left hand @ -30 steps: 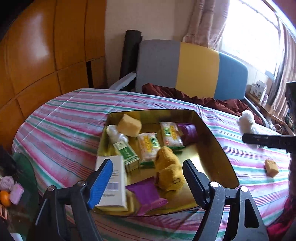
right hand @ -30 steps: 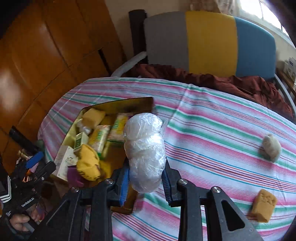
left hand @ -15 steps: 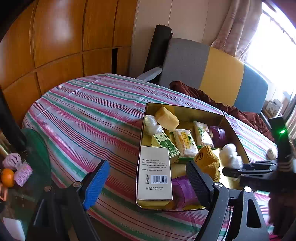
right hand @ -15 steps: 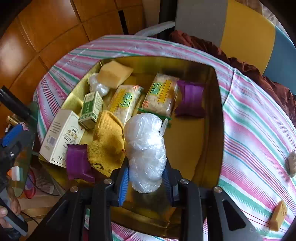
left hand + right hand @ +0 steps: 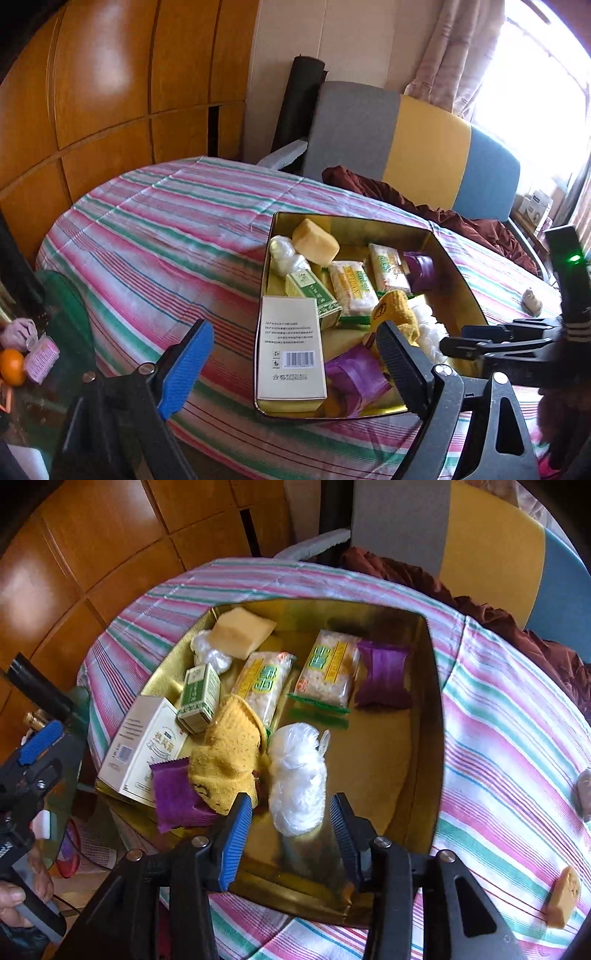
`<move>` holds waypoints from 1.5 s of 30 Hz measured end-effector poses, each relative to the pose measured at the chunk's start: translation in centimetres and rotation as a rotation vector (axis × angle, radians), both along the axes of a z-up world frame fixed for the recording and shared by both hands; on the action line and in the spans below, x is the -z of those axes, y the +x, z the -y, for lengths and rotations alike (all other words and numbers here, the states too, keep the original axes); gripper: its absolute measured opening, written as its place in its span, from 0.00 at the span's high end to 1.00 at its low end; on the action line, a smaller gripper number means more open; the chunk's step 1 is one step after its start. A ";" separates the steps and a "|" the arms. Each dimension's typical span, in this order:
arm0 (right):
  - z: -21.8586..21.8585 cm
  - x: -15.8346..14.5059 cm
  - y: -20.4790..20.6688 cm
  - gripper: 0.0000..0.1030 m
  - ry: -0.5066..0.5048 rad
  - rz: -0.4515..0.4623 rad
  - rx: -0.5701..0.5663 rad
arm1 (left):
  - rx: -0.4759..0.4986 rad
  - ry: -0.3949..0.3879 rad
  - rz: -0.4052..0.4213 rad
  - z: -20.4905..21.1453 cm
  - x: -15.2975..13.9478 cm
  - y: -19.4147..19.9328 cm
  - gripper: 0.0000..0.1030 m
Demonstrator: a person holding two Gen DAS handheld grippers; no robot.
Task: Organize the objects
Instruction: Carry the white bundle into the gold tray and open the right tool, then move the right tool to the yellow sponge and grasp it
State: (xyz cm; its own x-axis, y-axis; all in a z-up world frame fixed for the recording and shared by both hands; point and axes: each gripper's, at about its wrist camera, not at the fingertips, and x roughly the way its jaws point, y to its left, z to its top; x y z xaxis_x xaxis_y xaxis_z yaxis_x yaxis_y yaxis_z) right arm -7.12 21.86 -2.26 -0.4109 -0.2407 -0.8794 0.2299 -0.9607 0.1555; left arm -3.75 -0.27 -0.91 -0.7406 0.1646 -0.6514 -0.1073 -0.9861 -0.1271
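Plastic-wrapped white bundle [image 5: 297, 775] lies in the gold tin [image 5: 430, 720], loose between the spread fingers of my right tongs [image 5: 291, 830].

Neither pad touches the bundle; its long axis runs straight away from me, in line with the fingers, and the yellow cloth [image 5: 229, 760] sits just to its left. My left tongs [image 5: 291, 365] hang wide apart and empty over the tin's near-left corner, by the white carton [image 5: 290, 350]. Two strays wait out on the striped cloth [image 5: 517, 738]: a tan sponge block [image 5: 563, 897] near the table's edge and a small grey lump [image 5: 584, 790] further back. Both lie off to my right, so I judge the right tongs nearer for the next pick, swinging clear of the tin wall first.
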 end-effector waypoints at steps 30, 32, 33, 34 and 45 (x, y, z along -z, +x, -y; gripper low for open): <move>-31.7 -1.8 9.5 0.53 -0.041 0.003 0.791 | 0.363 -0.070 -0.028 -13.1 -1.6 2.9 0.07; -33.0 -0.9 9.5 0.51 -0.039 0.040 0.821 | 0.374 -0.069 -0.021 -13.6 -1.5 2.9 0.07; -33.4 -0.4 9.3 0.49 -0.035 0.057 0.829 | 0.378 -0.067 -0.017 -13.8 -1.4 2.9 0.07; -33.7 0.2 9.2 0.41 -0.028 0.074 0.836 | 0.382 -0.067 -0.014 -13.9 -1.3 2.9 0.07; -32.8 3.8 6.9 0.28 0.030 0.177 0.765 | 0.458 -0.094 -0.009 -17.2 -1.5 3.0 0.07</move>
